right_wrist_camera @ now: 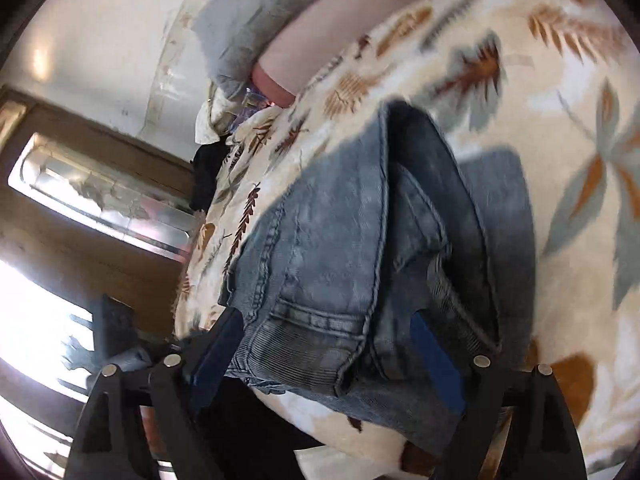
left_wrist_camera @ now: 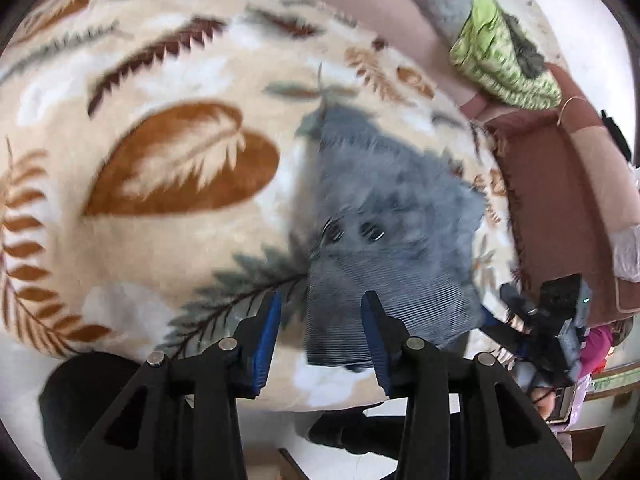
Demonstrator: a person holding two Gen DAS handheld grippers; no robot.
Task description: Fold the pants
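Here, in the left wrist view, the faded blue denim pants (left_wrist_camera: pixel 384 216) lie folded into a compact bundle on a plush cream fleece blanket printed with brown, rust and grey-green leaves (left_wrist_camera: pixel 168 168), which covers a bed. The denim looks soft and blurred, with a ribbed elastic waistband at its near edge and two dark eyelets above that. The left gripper (left_wrist_camera: pixel 320 312), black with blue ribbed pads, stands spread with its jaws apart over the near edge of the waistband, pinching nothing. Beyond the blanket lies a brown and pink quilted cover (left_wrist_camera: pixel 560 184), and on it a crumpled lime-green patterned cloth (left_wrist_camera: pixel 500 60); a pale wall rises behind. At the right edge the other black gripper shows small. In the right wrist view, the same pants (right_wrist_camera: pixel 340 248) fill the middle: mottled stone-washed denim with thick stitched seams, a belt loop and the ribbed waistband, one layer folded over another. The right gripper (right_wrist_camera: pixel 328 344) is spread wide, its blue pads on either side of the waistband end without pressing it. The leafy blanket (right_wrist_camera: pixel 560 160) curves away to the right; to the left stand a whitish wall, a wooden frame with reflective glass (right_wrist_camera: pixel 104 192) and a bright window.
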